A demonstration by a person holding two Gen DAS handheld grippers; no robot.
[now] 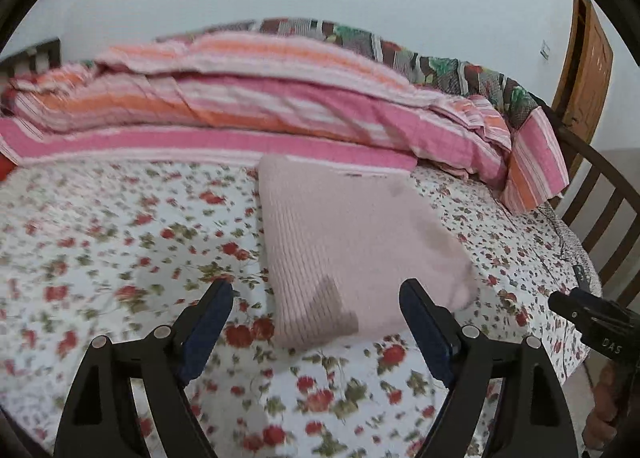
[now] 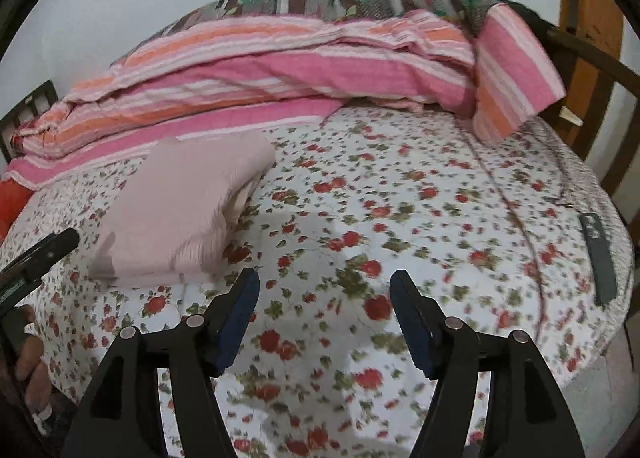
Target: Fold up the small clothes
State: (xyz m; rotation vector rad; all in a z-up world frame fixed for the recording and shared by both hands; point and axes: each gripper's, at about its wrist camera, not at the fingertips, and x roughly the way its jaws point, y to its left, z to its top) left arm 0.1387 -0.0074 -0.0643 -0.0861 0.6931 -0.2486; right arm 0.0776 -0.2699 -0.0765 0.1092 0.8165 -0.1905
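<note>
A pale pink ribbed garment (image 1: 352, 242) lies folded into a thick rectangle on the flowered bedsheet (image 1: 120, 242). My left gripper (image 1: 316, 292) hovers open just in front of its near edge, with nothing between the fingers. In the right wrist view the same folded garment (image 2: 184, 210) sits to the left, and my right gripper (image 2: 324, 282) stands open over bare sheet (image 2: 400, 210) to the right of it, empty. The tip of the right gripper shows at the right edge of the left wrist view, and the left gripper's tip (image 2: 44, 254) shows at the left edge of the right wrist view.
A pink and orange striped quilt (image 1: 248, 98) is heaped along the far side of the bed against the wall. A dark wooden bed rail (image 1: 600, 194) runs along the right side. A dark remote-like object (image 2: 598, 258) lies near the bed's right edge. A wooden door (image 1: 588, 70) stands beyond.
</note>
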